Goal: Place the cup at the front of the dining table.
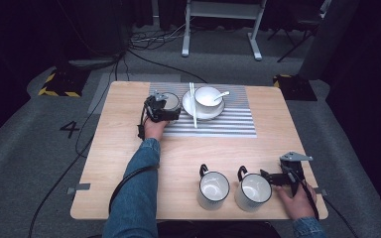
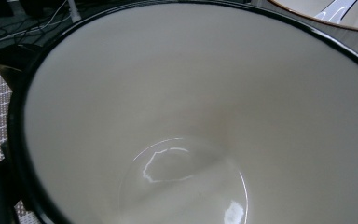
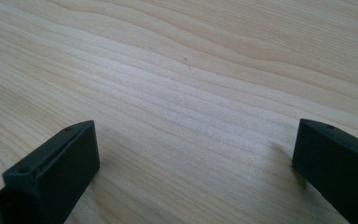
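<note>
At the left end of the striped placemat (image 1: 228, 126), my left gripper (image 1: 164, 107) is shut on a white mug with a black rim (image 1: 170, 100). The left gripper view looks straight down into this mug (image 2: 191, 116), with a black jaw at its lower left edge. Two more white mugs stand near the table's front edge, one in the middle (image 1: 213, 188) and one to its right (image 1: 253, 192). Just right of that second mug my right gripper (image 1: 267, 175) is open, its jaws (image 3: 193, 158) wide apart over bare wood.
On the placemat, right of the held mug, a white plate (image 1: 203, 115) carries a bowl (image 1: 207, 96) with a spoon (image 1: 222, 94). White chopsticks (image 1: 193, 111) lie across the plate's left side. The wooden table (image 1: 129, 173) has bare room at centre and left.
</note>
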`<state>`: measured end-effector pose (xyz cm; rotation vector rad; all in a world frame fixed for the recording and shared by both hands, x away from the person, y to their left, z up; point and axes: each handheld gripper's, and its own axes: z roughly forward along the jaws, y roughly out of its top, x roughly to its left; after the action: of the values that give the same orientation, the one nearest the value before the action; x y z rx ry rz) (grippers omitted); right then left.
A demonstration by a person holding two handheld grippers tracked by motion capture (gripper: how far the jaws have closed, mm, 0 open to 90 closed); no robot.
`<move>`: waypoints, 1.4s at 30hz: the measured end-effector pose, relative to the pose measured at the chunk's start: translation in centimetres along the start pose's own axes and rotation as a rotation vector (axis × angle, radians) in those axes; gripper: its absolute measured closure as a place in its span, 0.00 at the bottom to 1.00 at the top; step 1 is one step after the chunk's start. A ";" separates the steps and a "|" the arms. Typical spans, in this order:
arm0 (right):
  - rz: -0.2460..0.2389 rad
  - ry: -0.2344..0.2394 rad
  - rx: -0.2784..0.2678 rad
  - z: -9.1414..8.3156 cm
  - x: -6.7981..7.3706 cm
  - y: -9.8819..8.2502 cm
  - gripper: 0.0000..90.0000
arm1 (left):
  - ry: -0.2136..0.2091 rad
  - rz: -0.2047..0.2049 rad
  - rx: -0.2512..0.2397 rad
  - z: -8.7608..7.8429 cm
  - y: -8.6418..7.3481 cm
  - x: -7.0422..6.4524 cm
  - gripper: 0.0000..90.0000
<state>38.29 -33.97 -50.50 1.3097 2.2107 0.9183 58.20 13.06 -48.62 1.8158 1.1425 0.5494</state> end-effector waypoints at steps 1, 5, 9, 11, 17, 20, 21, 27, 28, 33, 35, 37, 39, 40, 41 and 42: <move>0.001 0.000 0.000 0.0 0.0 0.0 0.01 | 0.000 -0.011 -0.003 0.0 0.1 0.0 0.02; 0.000 0.000 0.000 0.0 0.0 0.0 0.01 | 0.047 -0.003 0.044 -0.5 0.8 -0.5 0.02; 0.000 0.000 0.000 0.0 0.0 0.0 0.01 | 0.061 -0.009 0.046 -1.5 1.5 -0.8 0.02; 0.000 0.000 0.001 0.0 0.0 0.0 0.01 | 0.073 0.000 0.039 -2.7 1.9 -1.1 0.03; 0.001 0.001 0.001 0.0 0.0 0.0 0.01 | 0.056 0.011 -0.002 -5.7 2.6 -1.4 0.09; 0.003 -0.001 0.000 0.0 0.0 0.0 0.01 | 0.023 0.019 -0.020 -7.3 3.1 -1.8 0.15; 0.003 0.000 0.000 0.0 0.0 0.0 0.01 | 0.010 0.018 -0.022 -7.8 3.2 -2.1 0.15; 0.003 0.000 0.000 0.0 0.0 0.0 0.01 | -0.005 0.074 -0.008 -10.4 3.7 -3.9 0.16; 0.003 0.000 0.000 0.0 0.0 0.0 0.01 | 0.003 0.108 0.000 -11.0 3.8 -4.4 0.16; 0.003 0.000 0.000 0.0 0.0 0.0 0.01 | -0.001 0.195 0.076 -12.9 3.5 -5.8 0.17; 0.002 0.000 0.000 0.0 0.0 0.0 0.01 | -0.022 0.188 0.088 -13.9 3.1 -6.0 0.17; 0.003 0.000 0.000 0.0 0.0 0.0 0.01 | -0.033 0.179 0.096 -14.2 3.0 -6.1 0.17; 0.003 0.000 0.000 0.0 0.0 0.0 0.01 | -0.053 0.163 0.097 -14.9 2.7 -6.2 0.17; 0.003 0.000 0.000 0.0 0.0 0.0 0.01 | -0.065 0.164 0.101 -15.4 2.4 -6.3 0.17; 0.003 0.000 0.000 0.0 0.0 0.0 0.01 | -0.066 0.164 0.096 -15.6 2.2 -6.4 0.17; 0.003 0.000 0.000 0.0 0.0 0.0 0.01 | -0.067 0.159 0.094 -16.0 1.8 -6.5 0.17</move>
<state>38.30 -33.96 -50.49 1.3132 2.2094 0.9195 44.19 14.21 -38.47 2.0031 0.9989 0.5299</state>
